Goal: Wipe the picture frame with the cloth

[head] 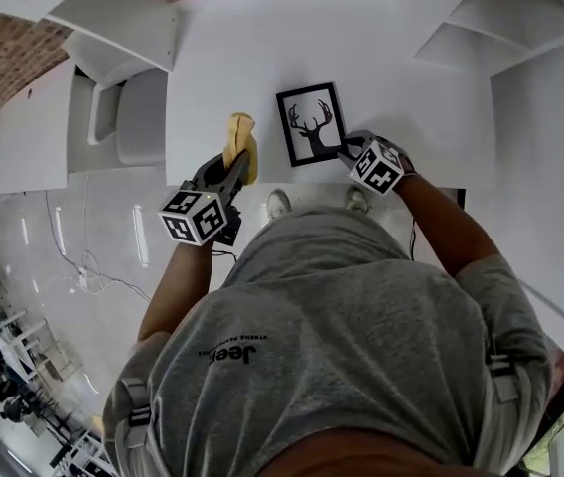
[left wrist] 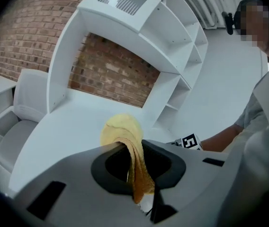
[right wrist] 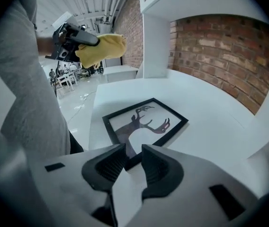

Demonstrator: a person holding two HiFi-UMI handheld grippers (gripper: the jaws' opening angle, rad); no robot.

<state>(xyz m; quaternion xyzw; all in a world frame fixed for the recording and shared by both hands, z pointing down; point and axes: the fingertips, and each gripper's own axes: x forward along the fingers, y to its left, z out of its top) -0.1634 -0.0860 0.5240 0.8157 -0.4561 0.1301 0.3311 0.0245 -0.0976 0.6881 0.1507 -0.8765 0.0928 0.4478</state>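
Left claw [left wrist: 133,151] clamps yellow cloth [left wrist: 120,129] aloft, right claw [right wrist: 133,156] nips picture frame [right wrist: 146,122] corner just ahead on tabletop [right wrist: 215,122]; wiping w/ such thin hold could twist frame loose.

Your right hand-held gripper [head: 346,150] hides the 5 o'clock corner of the picture frame [head: 311,122]; your left hand-held gripper [head: 230,170] hides the lower end of the cloth [head: 241,137].

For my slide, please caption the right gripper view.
Right gripper pinches a corner of the picture frame; left gripper holds the yellow cloth aloft.
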